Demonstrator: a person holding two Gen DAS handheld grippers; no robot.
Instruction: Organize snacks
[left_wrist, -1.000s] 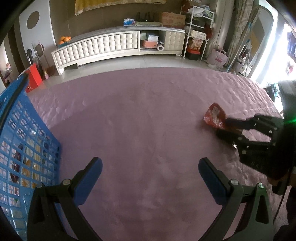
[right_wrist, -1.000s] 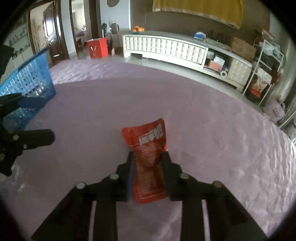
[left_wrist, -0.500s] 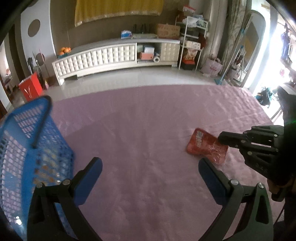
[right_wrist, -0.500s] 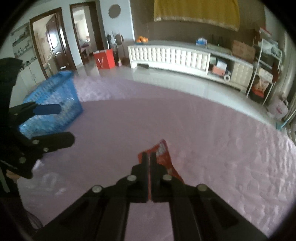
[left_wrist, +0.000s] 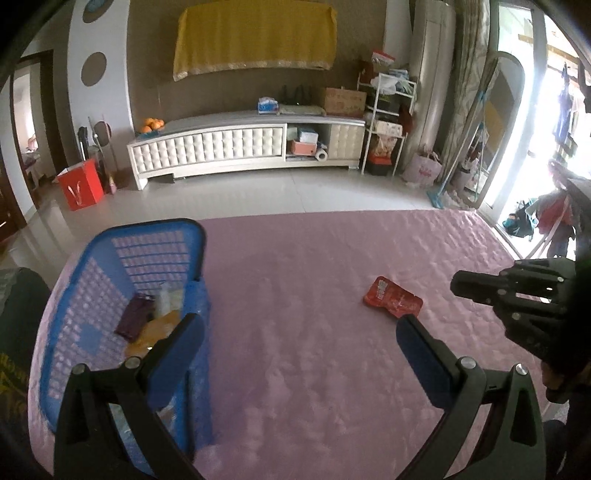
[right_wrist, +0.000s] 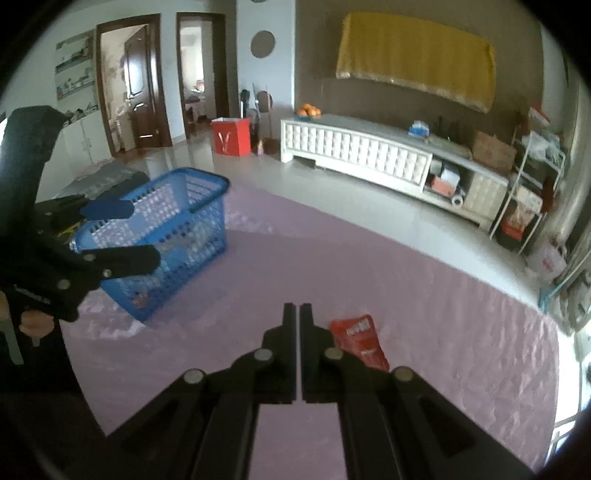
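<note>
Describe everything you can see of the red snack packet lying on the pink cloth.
The red snack packet is a small flat pouch of glossy, crinkled film with white print near one end. It lies flat and alone on the pink cloth, well apart from the blue basket. Nothing grips it: the right gripper, jaws shut and empty, hangs above the cloth just beside it in the right wrist view. Its contents cannot be seen.

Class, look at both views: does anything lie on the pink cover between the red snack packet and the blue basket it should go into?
Nothing visible does. The red snack packet lies flat on the pink cover, with only bare cover between it and the blue basket.
</note>
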